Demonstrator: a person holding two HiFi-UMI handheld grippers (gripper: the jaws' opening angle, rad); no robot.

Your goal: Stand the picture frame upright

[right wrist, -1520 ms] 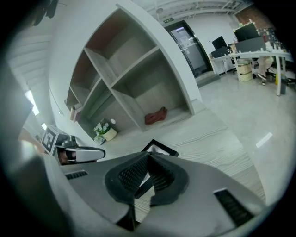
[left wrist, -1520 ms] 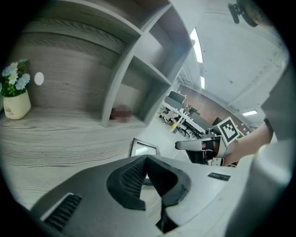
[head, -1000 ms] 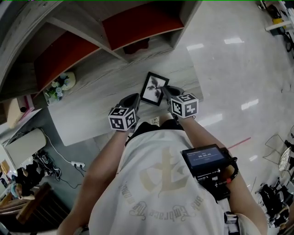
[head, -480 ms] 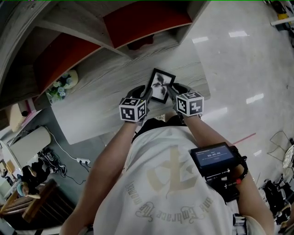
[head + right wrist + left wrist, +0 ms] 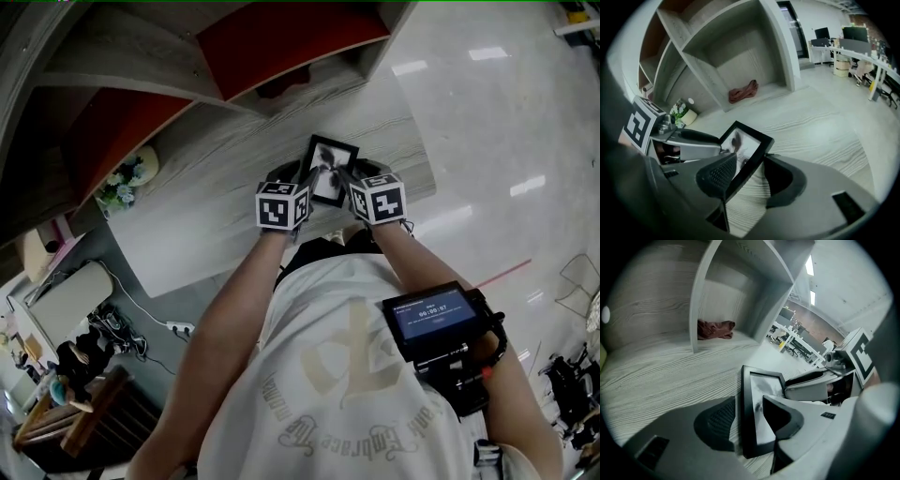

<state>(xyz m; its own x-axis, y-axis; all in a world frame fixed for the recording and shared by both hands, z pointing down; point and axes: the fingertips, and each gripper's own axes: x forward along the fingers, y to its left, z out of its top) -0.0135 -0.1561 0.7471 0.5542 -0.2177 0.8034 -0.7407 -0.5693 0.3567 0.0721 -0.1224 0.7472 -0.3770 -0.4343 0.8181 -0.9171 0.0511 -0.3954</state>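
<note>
A black picture frame (image 5: 330, 170) with a pale print lies low on the grey wood table (image 5: 206, 220), near its right end. My left gripper (image 5: 306, 180) is at its left edge and my right gripper (image 5: 350, 180) at its right edge. In the left gripper view, the opening jaws of the left gripper (image 5: 745, 414) straddle the frame (image 5: 757, 392). The right gripper (image 5: 750, 174) is likewise opening, with the frame's right rail (image 5: 749, 157) between its jaws. I cannot see either pair of pads pressing on it.
A shelf unit with red back panels (image 5: 281, 37) stands behind the table. A red cloth (image 5: 715, 329) lies in one cubby. A small flower pot (image 5: 122, 181) sits at the table's left. The table's right edge (image 5: 427, 178) is close to the frame.
Both grippers have moved forward from beside the frame onto its two side edges. Their jaws, shut a second ago, now stand apart around the frame.
</note>
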